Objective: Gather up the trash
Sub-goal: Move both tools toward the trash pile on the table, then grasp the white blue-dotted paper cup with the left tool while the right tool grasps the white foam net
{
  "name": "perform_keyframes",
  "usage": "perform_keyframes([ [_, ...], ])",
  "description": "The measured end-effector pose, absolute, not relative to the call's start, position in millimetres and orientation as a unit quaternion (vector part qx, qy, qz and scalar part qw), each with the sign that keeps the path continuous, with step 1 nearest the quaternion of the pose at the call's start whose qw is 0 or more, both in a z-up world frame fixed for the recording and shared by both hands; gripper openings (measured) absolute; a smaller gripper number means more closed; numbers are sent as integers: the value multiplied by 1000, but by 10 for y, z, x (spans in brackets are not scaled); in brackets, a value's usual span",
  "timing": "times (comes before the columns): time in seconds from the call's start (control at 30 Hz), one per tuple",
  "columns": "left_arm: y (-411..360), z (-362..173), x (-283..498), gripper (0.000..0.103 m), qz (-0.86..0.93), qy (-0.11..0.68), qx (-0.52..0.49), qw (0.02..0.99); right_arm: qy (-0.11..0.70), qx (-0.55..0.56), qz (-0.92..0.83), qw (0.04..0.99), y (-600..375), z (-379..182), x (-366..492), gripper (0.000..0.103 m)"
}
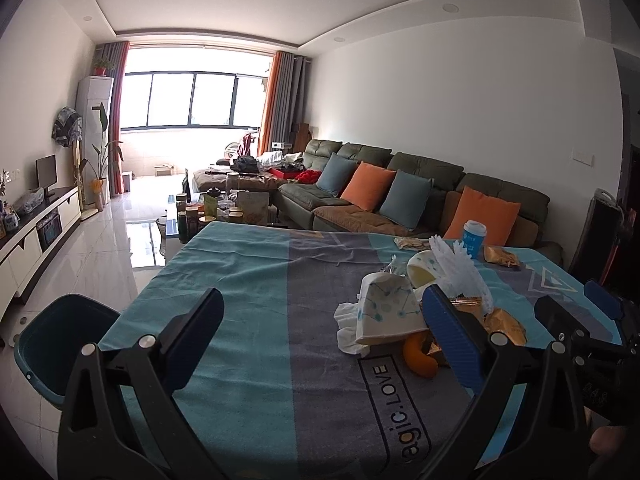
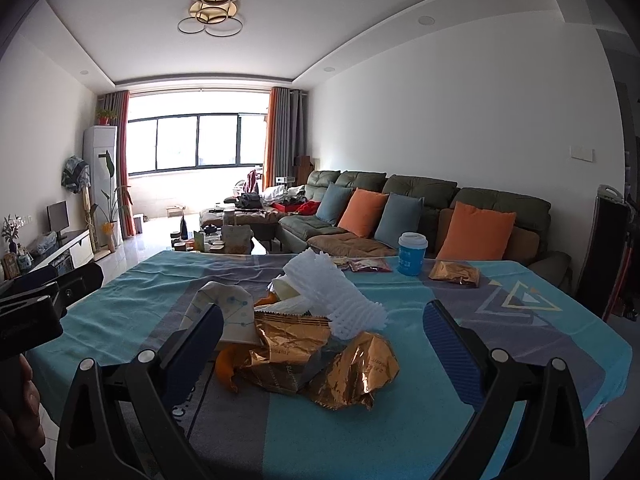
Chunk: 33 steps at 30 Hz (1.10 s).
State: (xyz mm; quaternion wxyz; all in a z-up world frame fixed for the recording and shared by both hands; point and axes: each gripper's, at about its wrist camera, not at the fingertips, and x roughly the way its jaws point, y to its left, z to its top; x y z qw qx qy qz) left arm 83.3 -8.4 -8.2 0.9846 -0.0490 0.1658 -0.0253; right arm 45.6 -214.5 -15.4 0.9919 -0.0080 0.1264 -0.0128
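A heap of trash lies on the teal and grey tablecloth (image 2: 500,344): crumpled gold wrappers (image 2: 352,372), a white foam net (image 2: 340,300), a crushed paper cup (image 2: 232,312) and orange peel (image 2: 225,370). My right gripper (image 2: 323,312) stands open just in front of the heap, a finger on either side. My left gripper (image 1: 322,296) is open over bare cloth, left of the same crushed cup (image 1: 386,308), peel (image 1: 420,356) and foam net (image 1: 460,268). Farther back are a blue lidded cup (image 2: 412,254), another gold wrapper (image 2: 454,274) and a red snack packet (image 2: 368,266).
A dark teal bin (image 1: 56,344) stands on the floor by the table's left edge. A green sofa with orange and blue cushions (image 1: 400,192) runs behind the table. A cluttered coffee table (image 1: 216,208) sits beyond the far edge. A dark folded object (image 2: 604,248) leans at the right.
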Motion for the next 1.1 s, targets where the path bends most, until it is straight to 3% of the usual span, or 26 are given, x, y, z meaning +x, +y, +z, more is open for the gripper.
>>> perform_keyframes([
  [0.5,-342,-156,1461,98,-66,194,-41,978,185,-9,-16,983,-2309,-141,1065,96],
  [1.0,-564,-475,2146,98,-101,294,-67,948,266,-20,-23,963,-2429,-298,1609,96],
  [1.1,-571,-516,2234,97,-102,303,-72,945,274,-26,-21,961,-2415,-321,1664,89],
])
